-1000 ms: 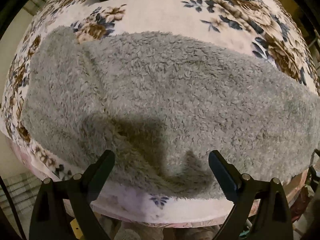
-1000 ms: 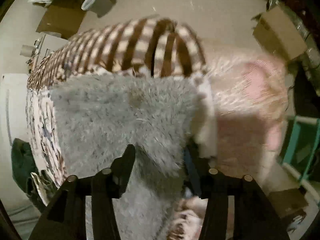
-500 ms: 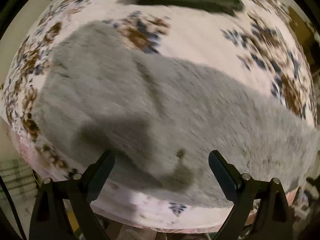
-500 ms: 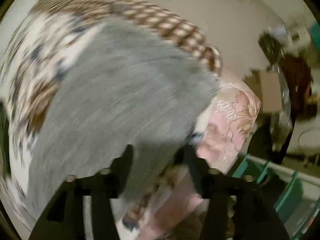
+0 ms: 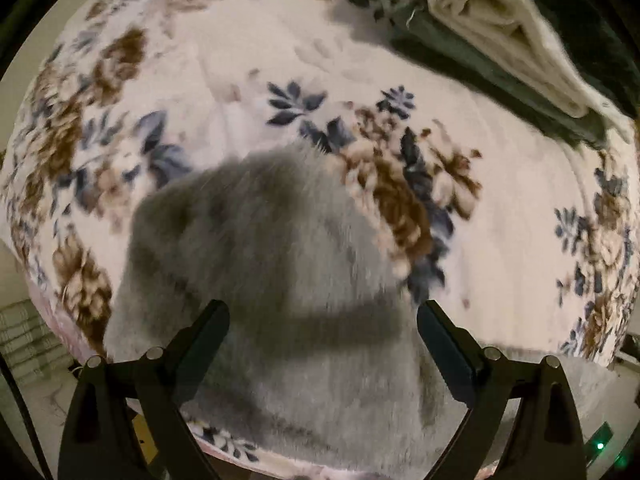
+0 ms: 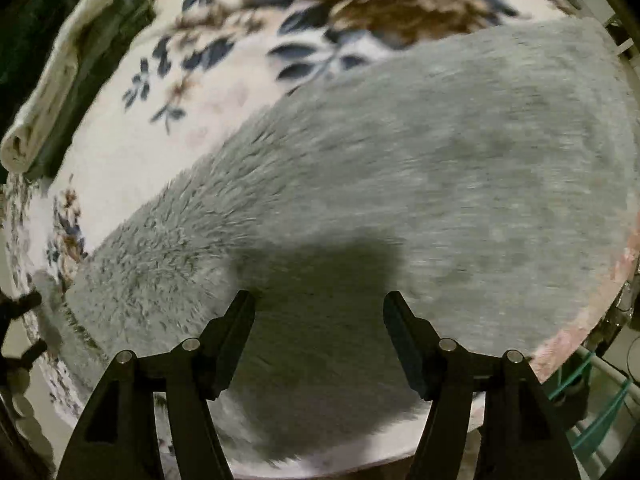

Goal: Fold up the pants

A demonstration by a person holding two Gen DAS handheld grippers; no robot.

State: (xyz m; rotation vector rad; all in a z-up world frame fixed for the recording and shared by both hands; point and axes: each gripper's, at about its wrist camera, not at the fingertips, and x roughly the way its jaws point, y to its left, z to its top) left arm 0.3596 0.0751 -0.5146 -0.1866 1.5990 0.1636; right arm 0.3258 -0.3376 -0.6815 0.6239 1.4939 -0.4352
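Note:
The grey fleece pants (image 5: 272,264) lie flat on a floral blanket (image 5: 248,60). In the left wrist view one end of them sits just ahead of my left gripper (image 5: 323,320), which is open and empty above the cloth. In the right wrist view the pants (image 6: 420,168) run from lower left to upper right. My right gripper (image 6: 319,306) is open and empty over their near edge, casting a shadow on them.
A folded cream cloth (image 5: 508,36) lies on a dark green garment (image 5: 472,60) at the far side of the blanket; both show at the upper left in the right wrist view (image 6: 52,92). The blanket's front edge drops off close below both grippers.
My right gripper has let go of the pants and opened, and swung round to face along them. My left gripper has shifted left toward the end of the pants.

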